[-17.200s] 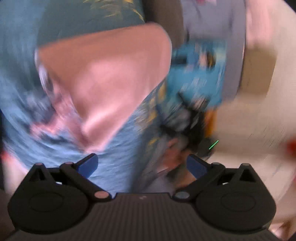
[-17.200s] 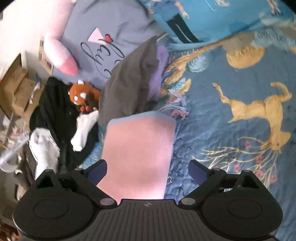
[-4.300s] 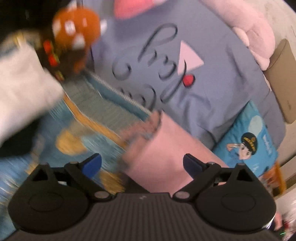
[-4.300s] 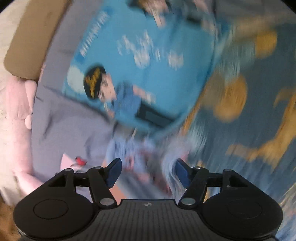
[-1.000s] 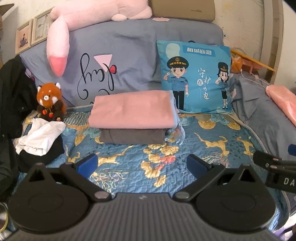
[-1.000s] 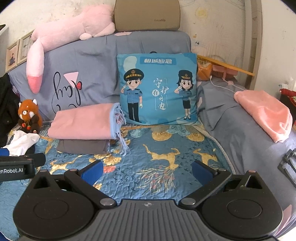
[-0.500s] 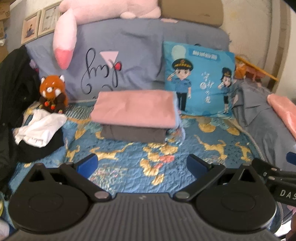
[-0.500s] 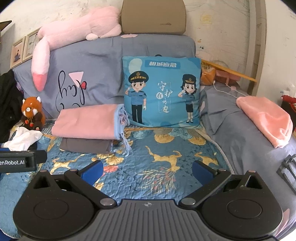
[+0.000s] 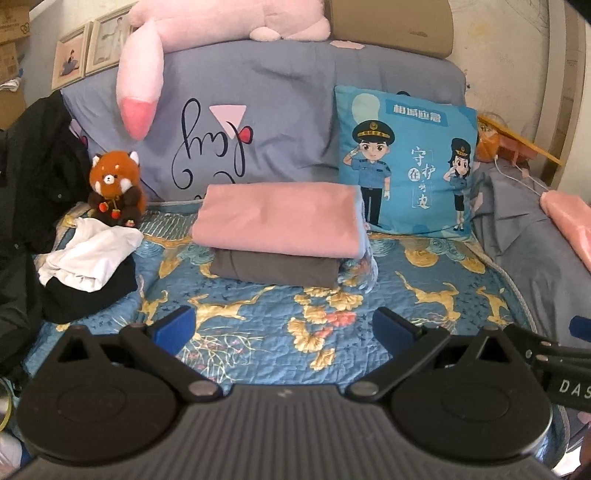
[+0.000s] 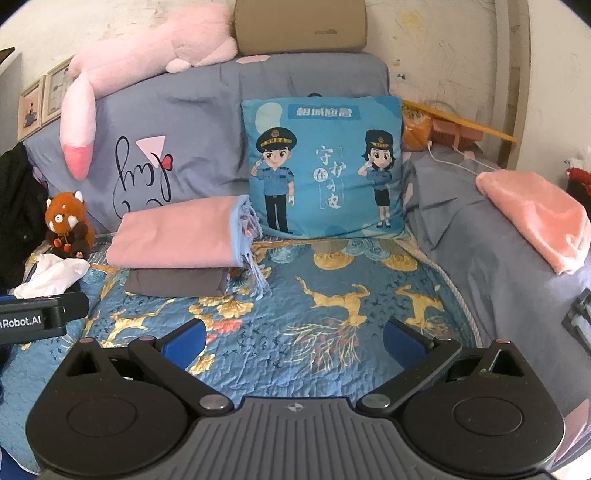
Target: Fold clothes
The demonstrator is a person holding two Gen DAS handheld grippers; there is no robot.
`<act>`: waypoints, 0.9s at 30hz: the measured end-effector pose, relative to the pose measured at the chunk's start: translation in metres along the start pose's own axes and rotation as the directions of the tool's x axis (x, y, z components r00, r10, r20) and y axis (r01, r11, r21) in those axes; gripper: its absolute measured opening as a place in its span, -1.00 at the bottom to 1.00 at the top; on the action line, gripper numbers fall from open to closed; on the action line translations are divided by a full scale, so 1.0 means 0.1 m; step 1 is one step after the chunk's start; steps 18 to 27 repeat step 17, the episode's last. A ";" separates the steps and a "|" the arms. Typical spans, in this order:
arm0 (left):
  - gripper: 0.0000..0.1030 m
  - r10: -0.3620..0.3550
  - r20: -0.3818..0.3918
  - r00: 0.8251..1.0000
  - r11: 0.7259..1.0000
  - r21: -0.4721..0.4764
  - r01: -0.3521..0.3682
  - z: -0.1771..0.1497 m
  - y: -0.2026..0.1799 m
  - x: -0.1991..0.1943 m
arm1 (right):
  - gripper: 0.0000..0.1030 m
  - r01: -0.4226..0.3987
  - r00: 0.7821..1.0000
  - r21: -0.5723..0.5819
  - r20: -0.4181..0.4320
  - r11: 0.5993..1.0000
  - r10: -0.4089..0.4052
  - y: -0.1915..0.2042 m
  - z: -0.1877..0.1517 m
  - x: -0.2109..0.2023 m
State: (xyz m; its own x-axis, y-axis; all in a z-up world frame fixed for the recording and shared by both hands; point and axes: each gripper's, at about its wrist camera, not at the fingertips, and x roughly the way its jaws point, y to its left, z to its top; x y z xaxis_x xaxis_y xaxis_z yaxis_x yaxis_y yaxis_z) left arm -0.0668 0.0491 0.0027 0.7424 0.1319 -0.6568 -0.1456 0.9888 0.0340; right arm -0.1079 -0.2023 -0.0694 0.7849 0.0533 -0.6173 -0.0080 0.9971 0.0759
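Observation:
A folded pink cloth (image 9: 277,221) lies on top of a folded grey garment (image 9: 273,267) on the blue patterned bedspread (image 9: 369,306), near the pillows. The stack also shows in the right wrist view, pink cloth (image 10: 177,236) on the grey garment (image 10: 173,282). A crumpled white garment (image 9: 88,256) rests on a black one (image 9: 88,295) at the left. My left gripper (image 9: 283,326) is open and empty, held back from the stack. My right gripper (image 10: 293,341) is open and empty, also well short of it.
A blue cartoon cushion (image 9: 410,166), a grey pillow (image 9: 229,122), a pink plush (image 9: 207,33) and a red panda toy (image 9: 114,184) line the back. Black clothing (image 9: 26,192) hangs at the left. A pink towel (image 10: 539,218) lies on grey bedding at the right.
Both grippers have shifted slightly, the views rising and closing in a little on the bed. The folded stack has not moved. Both stay open and empty.

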 end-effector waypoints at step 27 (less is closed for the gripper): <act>0.99 0.038 0.005 0.999 0.998 0.051 -0.038 -0.03 -0.11 0.01 | 1.00 0.032 0.999 -0.012 0.032 0.999 -0.032 0.03 0.00 -0.04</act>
